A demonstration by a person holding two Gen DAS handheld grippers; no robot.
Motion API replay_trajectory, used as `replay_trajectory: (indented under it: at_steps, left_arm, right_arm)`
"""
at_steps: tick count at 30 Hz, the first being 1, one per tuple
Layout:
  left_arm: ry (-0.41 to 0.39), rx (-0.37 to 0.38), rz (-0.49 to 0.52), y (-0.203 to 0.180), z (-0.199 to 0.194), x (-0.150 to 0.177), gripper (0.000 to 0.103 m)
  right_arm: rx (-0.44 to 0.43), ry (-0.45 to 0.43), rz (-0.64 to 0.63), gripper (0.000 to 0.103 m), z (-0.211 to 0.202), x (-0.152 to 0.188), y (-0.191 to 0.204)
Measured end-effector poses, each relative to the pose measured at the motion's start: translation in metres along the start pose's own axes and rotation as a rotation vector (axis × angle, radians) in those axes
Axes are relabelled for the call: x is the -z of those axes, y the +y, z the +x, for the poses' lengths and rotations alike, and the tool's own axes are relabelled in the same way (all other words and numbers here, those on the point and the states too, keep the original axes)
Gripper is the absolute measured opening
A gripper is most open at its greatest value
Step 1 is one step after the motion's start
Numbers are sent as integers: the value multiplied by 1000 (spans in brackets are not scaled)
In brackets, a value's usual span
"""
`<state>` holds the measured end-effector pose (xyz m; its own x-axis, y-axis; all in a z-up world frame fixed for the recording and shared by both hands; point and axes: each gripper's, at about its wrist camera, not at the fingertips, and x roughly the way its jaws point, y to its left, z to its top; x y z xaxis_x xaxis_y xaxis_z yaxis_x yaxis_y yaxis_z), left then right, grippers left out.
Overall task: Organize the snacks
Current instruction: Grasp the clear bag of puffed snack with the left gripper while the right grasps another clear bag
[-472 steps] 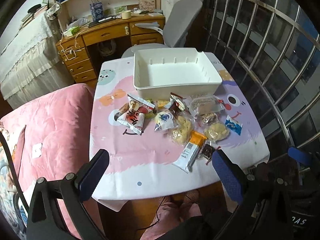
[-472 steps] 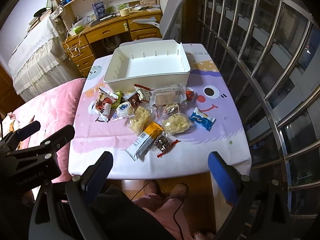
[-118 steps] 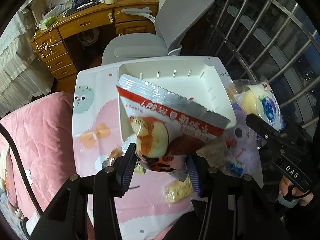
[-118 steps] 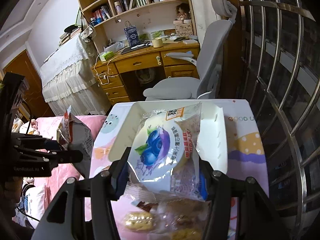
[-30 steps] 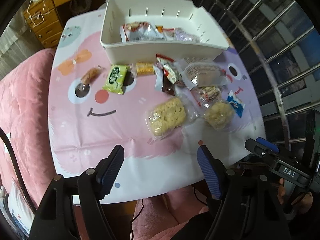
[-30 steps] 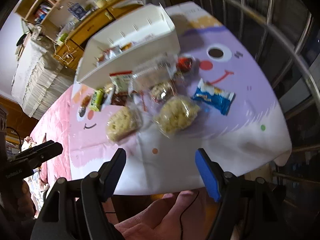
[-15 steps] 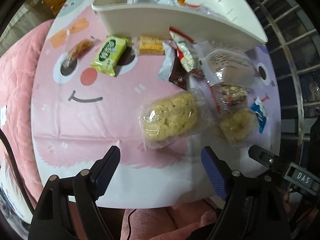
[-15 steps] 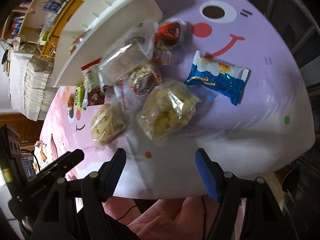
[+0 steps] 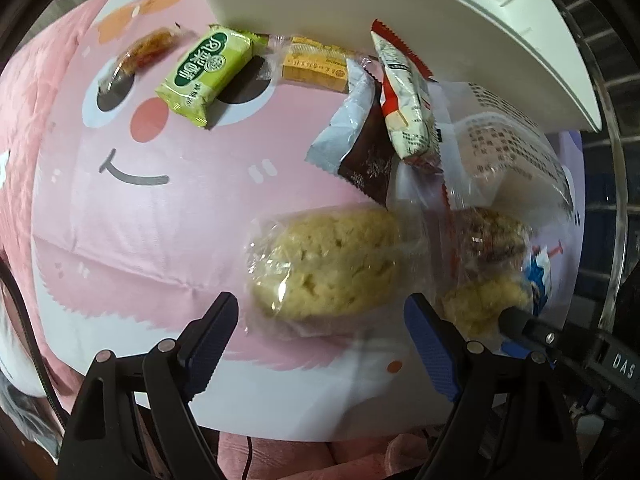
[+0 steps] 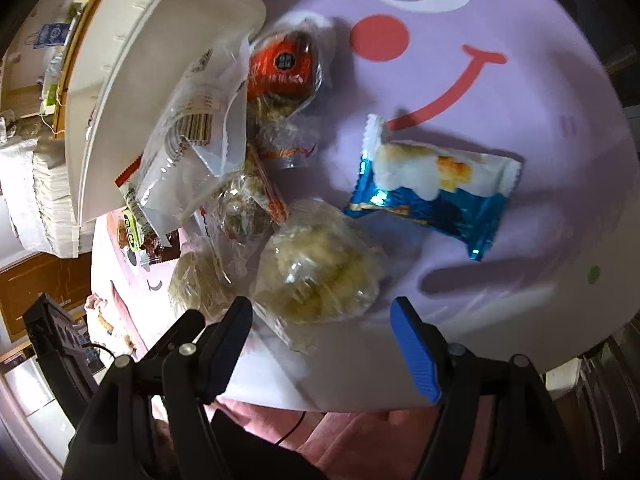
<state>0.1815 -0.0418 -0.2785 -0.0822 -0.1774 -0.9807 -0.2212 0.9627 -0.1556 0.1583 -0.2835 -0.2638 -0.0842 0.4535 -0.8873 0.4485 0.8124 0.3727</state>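
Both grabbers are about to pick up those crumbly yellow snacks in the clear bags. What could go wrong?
1. The left gripper is open around a puffed rice cake in loose clear wrap; its jaws might pinch only plastic, or crush it.
2. The right gripper is open at a second rice cake whose wrap sits under the nut snack bag, which could get dragged along.
3. Both grippers are working close together and might bump.

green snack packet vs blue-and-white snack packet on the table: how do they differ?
The green snack packet is opaque green with dark lettering; the blue-and-white snack packet shows pictured pastry on white above blue foil. The green one lies on the pink half of the tablecloth near the white plastic bin; the blue one on the purple half. Both are sealed, flat, ungripped.
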Motion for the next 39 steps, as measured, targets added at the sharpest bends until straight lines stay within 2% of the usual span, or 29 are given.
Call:
replay_trajectory:
  at_steps: [9,19,21,27,32,34,36,39]
  left_arm:
    - [21,-39,-66,-8,14,-17,86]
    - [25,-56,-77,-22,23,-34,84]
    - [18,-49,-84,-19,20,-31,82]
    - [8,-51,-89,-18,18,-25,77]
    - [10,-49,-91,-15,16,-22,76]
    - [6,-45,-91,-15,12,-21,74]
    - [-8,-40,-84,-15,5,-20,63]
    - [-10,-32,-49,-16,-2,-20,53]
  right_arm:
    - [32,104,66,72,9,-20,1]
    - [80,148,115,67,13,-35,-3]
    - [83,151,114,65,14,-39,-2]
    - [78,149,116,47,13,-43,-4]
    - [50,148,129,41,4,-43,-6]
    - [43,146,135,41,1,-37,-9]
    - [32,143,145,40,-3,-33,-12]
    - [10,143,156,40,-6,-24,-15]
